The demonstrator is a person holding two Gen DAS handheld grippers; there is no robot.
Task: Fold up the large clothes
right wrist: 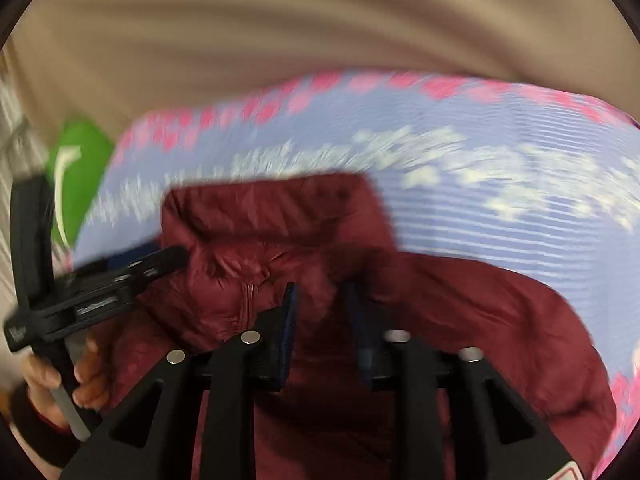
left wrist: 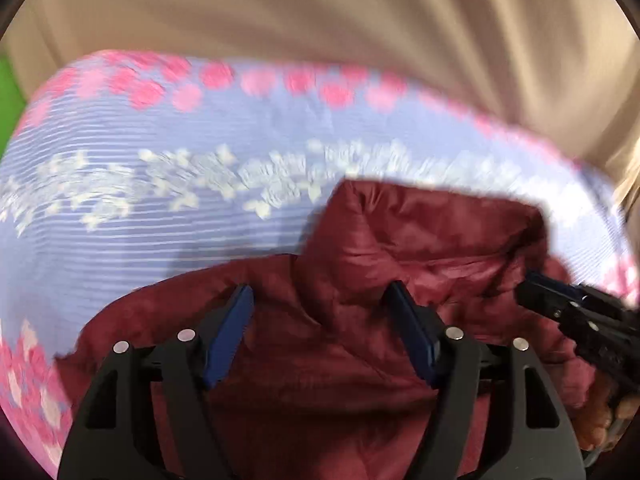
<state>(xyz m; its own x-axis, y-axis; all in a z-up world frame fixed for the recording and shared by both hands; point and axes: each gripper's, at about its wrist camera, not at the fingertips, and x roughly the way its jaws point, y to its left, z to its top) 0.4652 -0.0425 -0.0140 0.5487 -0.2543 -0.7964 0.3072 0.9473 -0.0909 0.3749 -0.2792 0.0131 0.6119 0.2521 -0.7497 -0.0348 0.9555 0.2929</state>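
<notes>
A dark red padded jacket [left wrist: 400,248] lies on a blue and pink patterned sheet [left wrist: 160,200]. Its collar end points away from me. My left gripper [left wrist: 320,296] is open, with its blue pads wide apart over the jacket's shoulder below the collar. My right gripper [right wrist: 320,292] hangs over the jacket [right wrist: 280,232] near the zip, its jaws a small way apart with a fold of red fabric between the pads. The right gripper also shows at the right edge of the left wrist view [left wrist: 532,284], by the collar. The left gripper shows at the left of the right wrist view [right wrist: 168,260].
The sheet [right wrist: 480,208] covers a bed. A beige curtain or wall [left wrist: 320,12] rises behind it. A green object [right wrist: 80,184] lies at the bed's left side. A hand [right wrist: 84,384] holds the left gripper's handle.
</notes>
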